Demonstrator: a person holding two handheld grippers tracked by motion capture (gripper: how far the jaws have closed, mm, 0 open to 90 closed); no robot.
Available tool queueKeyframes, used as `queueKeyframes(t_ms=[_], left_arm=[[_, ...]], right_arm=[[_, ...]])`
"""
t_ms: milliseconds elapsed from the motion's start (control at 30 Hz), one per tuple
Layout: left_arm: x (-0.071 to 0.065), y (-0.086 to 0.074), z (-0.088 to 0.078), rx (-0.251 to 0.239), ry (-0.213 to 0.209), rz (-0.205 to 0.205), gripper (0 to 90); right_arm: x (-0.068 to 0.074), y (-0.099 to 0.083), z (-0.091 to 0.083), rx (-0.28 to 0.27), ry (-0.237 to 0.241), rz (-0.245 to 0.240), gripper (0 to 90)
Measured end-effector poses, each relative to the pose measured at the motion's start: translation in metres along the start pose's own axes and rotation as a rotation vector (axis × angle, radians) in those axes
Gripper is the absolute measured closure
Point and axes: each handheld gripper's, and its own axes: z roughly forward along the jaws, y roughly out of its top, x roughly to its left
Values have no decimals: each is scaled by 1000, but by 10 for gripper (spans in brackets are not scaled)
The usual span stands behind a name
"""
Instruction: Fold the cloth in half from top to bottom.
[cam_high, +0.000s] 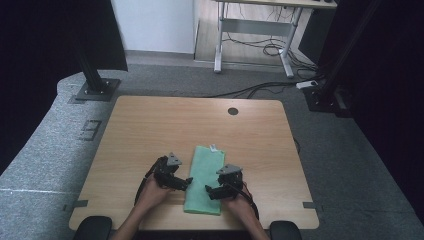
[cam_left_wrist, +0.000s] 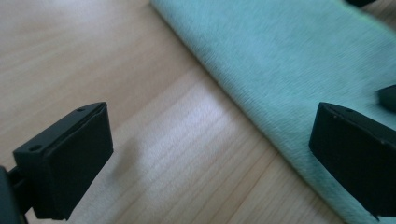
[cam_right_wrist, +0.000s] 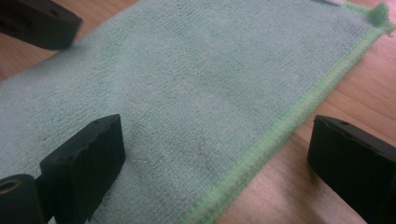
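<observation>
Both claws gape: left claw (cam_left_wrist: 210, 154) straddles the green cloth's (cam_left_wrist: 299, 60) plain edge, right claw (cam_right_wrist: 215, 158) its stitched hem.

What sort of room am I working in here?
Probably a lab or office recording space: a wooden table on grey carpet, black stands bolted beside it, and a desk frame with loose cables behind. A green cloth lies between the open grippers.
</observation>
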Motion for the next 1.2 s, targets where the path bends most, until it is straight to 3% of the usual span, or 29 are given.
queueKeyframes(t_ms=[100,267,333,400,667,833,1200], left_arm=[[-1,-6,3,23,17,10,0],[-4,-10,1,21,18,-11,0],[-5,-12,0,22,20,-14,0],[-6,-14,-1,18,25,-19,0],[-7,-14,-1,16,33,-26,0],[-7,-14,-1,16,33,-28,0],[-7,-14,-1,16,29,-26,0]], right_arm=[[2,-2,-2,-1,4,-2,40],[2,0,-2,11,25,-17,47],[-1,1,-3,17,45,-1,48],[-5,3,-3,16,66,16,48],[-30,22,-3,10,47,56,62],[-48,38,-2,9,18,73,143],[-72,65,12,41,-19,44,509]])
